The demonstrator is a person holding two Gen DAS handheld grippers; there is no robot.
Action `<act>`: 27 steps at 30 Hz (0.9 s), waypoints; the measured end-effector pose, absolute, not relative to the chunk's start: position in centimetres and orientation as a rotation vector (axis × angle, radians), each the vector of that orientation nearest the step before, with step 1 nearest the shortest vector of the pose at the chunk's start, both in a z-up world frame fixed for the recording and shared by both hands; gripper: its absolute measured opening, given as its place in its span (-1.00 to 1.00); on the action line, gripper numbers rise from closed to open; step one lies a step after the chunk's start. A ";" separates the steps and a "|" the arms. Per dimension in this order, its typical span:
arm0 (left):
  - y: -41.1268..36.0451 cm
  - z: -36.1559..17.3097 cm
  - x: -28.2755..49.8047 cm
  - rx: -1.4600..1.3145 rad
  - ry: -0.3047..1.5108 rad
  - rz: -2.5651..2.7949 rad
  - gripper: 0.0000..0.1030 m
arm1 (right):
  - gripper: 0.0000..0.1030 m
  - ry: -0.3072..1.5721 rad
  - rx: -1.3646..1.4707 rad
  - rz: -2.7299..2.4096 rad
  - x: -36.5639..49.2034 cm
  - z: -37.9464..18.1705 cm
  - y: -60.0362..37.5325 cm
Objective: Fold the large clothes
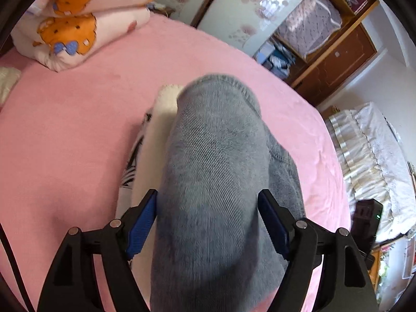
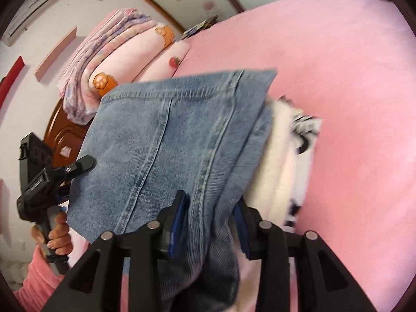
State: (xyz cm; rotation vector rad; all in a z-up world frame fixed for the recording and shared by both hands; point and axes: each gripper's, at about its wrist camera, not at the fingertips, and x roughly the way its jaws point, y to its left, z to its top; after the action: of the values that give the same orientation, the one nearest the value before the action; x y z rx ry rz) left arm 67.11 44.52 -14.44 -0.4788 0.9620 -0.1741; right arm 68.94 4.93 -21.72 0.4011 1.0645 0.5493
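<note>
Folded jeans (image 2: 176, 135) lie on a white garment (image 2: 275, 161) on the pink bed (image 2: 351, 78). Left tongs (image 1: 208, 221) wide open, astride the denim fold; whether the pads touch it is unclear. Right tongs (image 2: 213, 223) partly open, a denim edge between the pads; grip unclear.
</note>
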 end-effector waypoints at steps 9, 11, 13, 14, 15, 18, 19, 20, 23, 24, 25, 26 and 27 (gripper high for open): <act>42.5 -7.7 57.0 -0.360 0.702 -0.063 0.82 | 0.17 0.897 0.355 0.343 61.4 -16.9 0.2; 41.4 -7.3 54.4 -0.343 0.693 -0.044 0.82 | 0.18 0.885 0.348 0.330 59.3 -16.4 -0.2; 40.3 -7.1 52.1 -0.334 0.679 -0.034 0.82 | 0.31 0.874 0.361 0.318 57.3 -16.1 -0.6; 39.5 -6.9 50.5 -0.332 0.669 -0.020 0.82 | 0.34 0.877 0.369 0.309 56.2 -16.1 -0.9; 38.9 -6.9 49.6 -0.330 0.669 -0.013 0.82 | 0.35 0.881 0.374 0.299 55.0 -16.2 -1.2; 37.0 -7.3 46.0 -0.362 0.688 0.002 0.82 | 0.36 0.898 0.364 0.254 51.4 -16.8 -2.1; 36.4 -7.5 44.4 -0.385 0.694 0.012 0.82 | 0.36 0.913 0.358 0.231 50.1 -17.1 -2.5; 35.6 -7.8 42.9 -0.407 0.704 0.024 0.82 | 0.36 0.931 0.359 0.218 48.7 -17.4 -2.8; 32.9 -8.0 38.6 -0.438 0.717 0.023 0.82 | 0.36 0.997 0.387 0.210 44.2 -18.6 -4.7; 32.0 -8.0 37.0 -0.449 0.714 0.025 0.82 | 0.36 1.021 0.389 0.207 42.3 -18.9 -5.4; 31.4 -7.9 36.0 -0.457 0.714 0.031 0.82 | 0.36 1.033 0.391 0.205 41.1 -19.1 -6.0; 30.3 -7.8 34.3 -0.458 0.723 0.043 0.82 | 0.36 1.054 0.386 0.199 39.2 -19.3 -6.8; 29.5 -7.8 33.0 -0.452 0.732 0.052 0.82 | 0.36 1.075 0.380 0.195 37.7 -19.5 -7.4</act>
State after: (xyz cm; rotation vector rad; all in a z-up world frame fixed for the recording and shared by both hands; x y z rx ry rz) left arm 33.03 29.50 -7.77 -0.4523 0.7320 0.0522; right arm 37.66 -7.41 -19.50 0.3804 1.0750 0.1952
